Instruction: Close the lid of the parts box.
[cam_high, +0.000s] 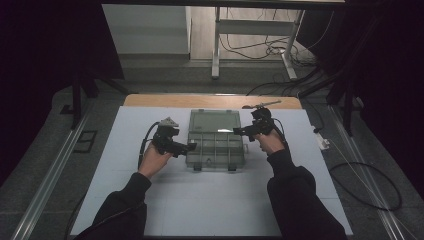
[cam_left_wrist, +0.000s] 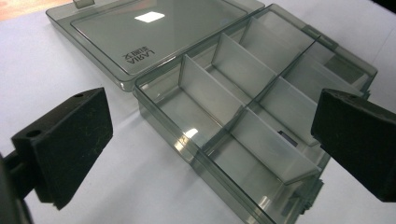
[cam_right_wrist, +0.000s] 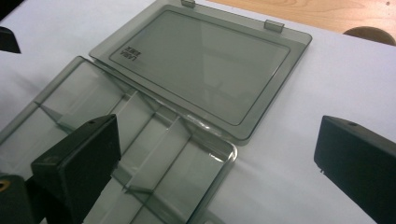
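— Sleeves and forearms come in lowest, then the hands. What are the grippers doing?

— Both flank the organiser box (cam_high: 215, 145) on the white tabletop (cam_high: 150, 200). Left gripper (cam_high: 186, 148) sits just beside the box's left wall; right gripper (cam_high: 239, 132) just beside its right wall, a little farther back toward the hinge.

— Holding anything?

— No. In the left gripper view its fingers (cam_left_wrist: 70, 140) stand wide apart with nothing between the pads, and the open tray lies ahead of them. The right gripper's fingers (cam_right_wrist: 79, 158) are spread just as wide and bare.

— And the box itself?

— Open. The clear lid (cam_high: 214, 120) lies flat behind the tray, hinged along the tray's far edge. The dividers (cam_left_wrist: 210, 88) form empty compartments.

— So what does the next move turn on?

— The box's long axis runs left to right, from one gripper to the other. The lid lies beyond the tray from both. I'd judge the right gripper nearer the lid's edge, so it's better placed to swing the lid forward.
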